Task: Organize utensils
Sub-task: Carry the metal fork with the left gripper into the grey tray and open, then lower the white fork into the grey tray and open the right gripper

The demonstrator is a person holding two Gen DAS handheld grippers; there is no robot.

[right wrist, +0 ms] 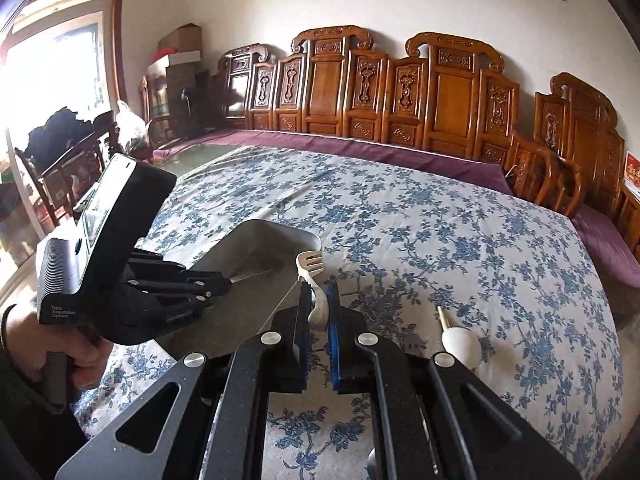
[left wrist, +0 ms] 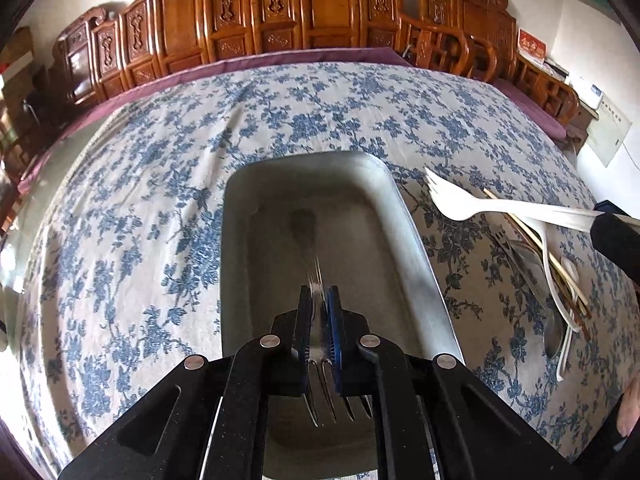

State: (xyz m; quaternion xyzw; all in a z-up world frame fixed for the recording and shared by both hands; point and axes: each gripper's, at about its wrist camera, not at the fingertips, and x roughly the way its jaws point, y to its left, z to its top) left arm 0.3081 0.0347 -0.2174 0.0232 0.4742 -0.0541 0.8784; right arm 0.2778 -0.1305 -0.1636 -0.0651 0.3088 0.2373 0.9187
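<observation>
Meanwhile the left hand-held gripper (left wrist: 320, 296) clamped a metal fork (left wrist: 316, 264) above the tray (left wrist: 416, 240) mid-table; the right hand-held gripper (right wrist: 319, 292) pinched a white plastic fork (right wrist: 310, 266), seemingly over the tray's right edge.

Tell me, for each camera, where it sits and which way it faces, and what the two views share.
Left wrist: sits on the left gripper, facing down its fingers into the metal tray; the jaws grip a metal fork; the right gripper's black tip enters at the right edge.
Right wrist: sits on the right gripper, facing across the tablecloth toward the wooden bench; the jaws grip a white plastic fork; the person's left hand shows too.
Shared: tray, both forks, tablecloth, bench.
</observation>
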